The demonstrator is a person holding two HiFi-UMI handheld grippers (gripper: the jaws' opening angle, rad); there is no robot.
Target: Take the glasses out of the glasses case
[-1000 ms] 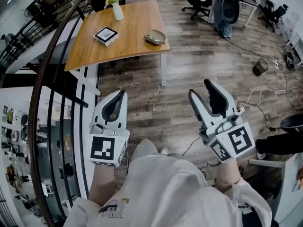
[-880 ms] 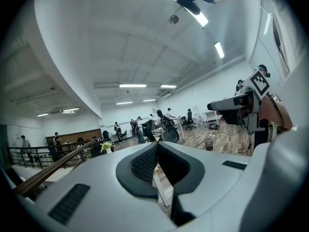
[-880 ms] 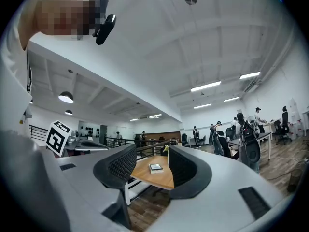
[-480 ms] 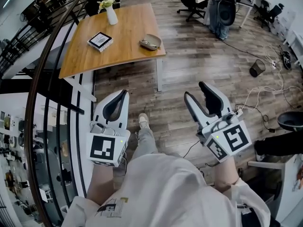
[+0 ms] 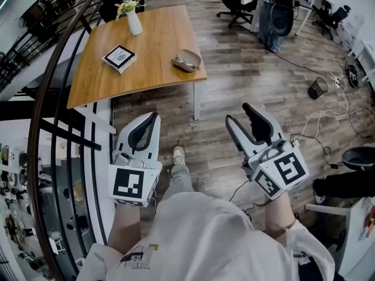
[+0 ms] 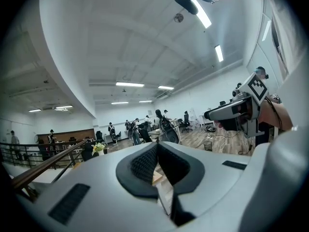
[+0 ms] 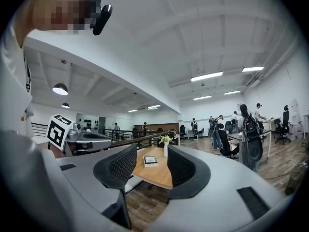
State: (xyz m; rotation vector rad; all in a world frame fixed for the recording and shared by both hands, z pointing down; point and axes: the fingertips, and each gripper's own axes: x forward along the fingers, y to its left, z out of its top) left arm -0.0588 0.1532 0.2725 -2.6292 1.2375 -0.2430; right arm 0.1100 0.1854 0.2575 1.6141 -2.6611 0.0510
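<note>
Approach stage: the glasses case was not yet within reach.
The wooden table [image 5: 155,45] stood well ahead across the floor, with a railing [image 5: 55,98] to the left. The left gripper [image 5: 151,119] was pressed closed and empty; the right gripper [image 5: 238,113] gaped, also empty. On the table were a marker-printed box [image 5: 119,58], a flower vase [image 5: 133,17] and, near the right edge, the glasses case [image 5: 187,60]. Next, by my judgement, came closing in.

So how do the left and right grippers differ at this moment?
The left gripper has its jaws pressed together; the right gripper has its jaws standing apart. The left gripper points straight ahead, while the right gripper angles inward. Both are empty and held over the floor, short of the table.
</note>
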